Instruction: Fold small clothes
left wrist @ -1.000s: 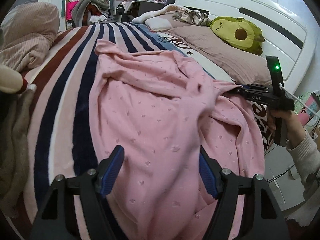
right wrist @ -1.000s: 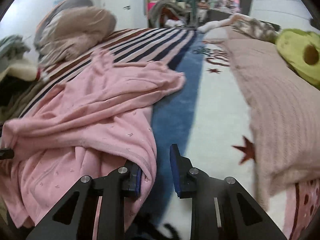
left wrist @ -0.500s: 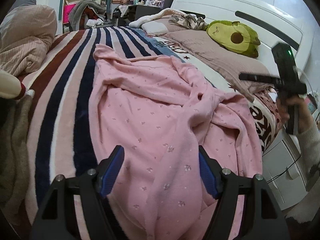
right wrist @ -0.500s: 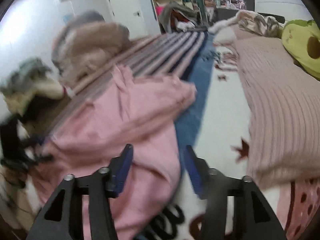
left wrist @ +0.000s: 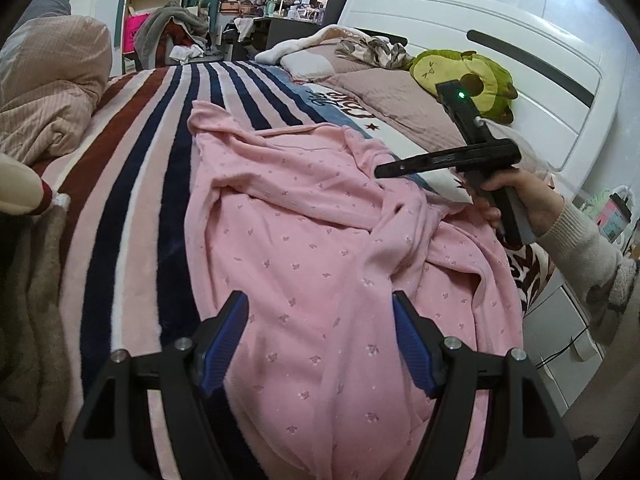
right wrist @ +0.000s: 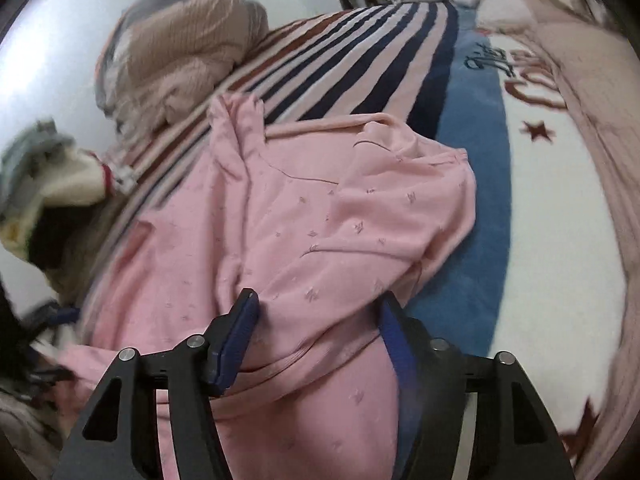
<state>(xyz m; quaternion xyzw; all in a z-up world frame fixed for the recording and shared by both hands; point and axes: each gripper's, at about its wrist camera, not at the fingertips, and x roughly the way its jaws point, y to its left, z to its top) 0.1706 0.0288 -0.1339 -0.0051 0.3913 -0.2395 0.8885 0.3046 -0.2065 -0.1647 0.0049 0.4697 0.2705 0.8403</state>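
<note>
Left gripper [left wrist: 320,340]: bottom centre of the left view; fingers spread wide, holding nothing, pink cloth lying between and beneath them.

Right gripper [right wrist: 318,334]: bottom centre of the right view, also seen at right of the left view with the hand [left wrist: 516,196] on its handle; fingers apart, a fold of cloth lying between them but not pinched.

Pink garment [left wrist: 320,220]: small-print knit, spread lengthwise along the bed from the lower frame toward the middle; rumpled, with loose ridges at its right side and a bunched far end. No clean fold was visible; judged early in the task, with smoothing and every fold remaining.

Striped blanket [left wrist: 132,168]: under the garment, left and centre.

Quilt [left wrist: 52,92]: heaped, upper left.

Avocado plush [left wrist: 476,76]: upper right, against the headboard [left wrist: 520,40].
</note>
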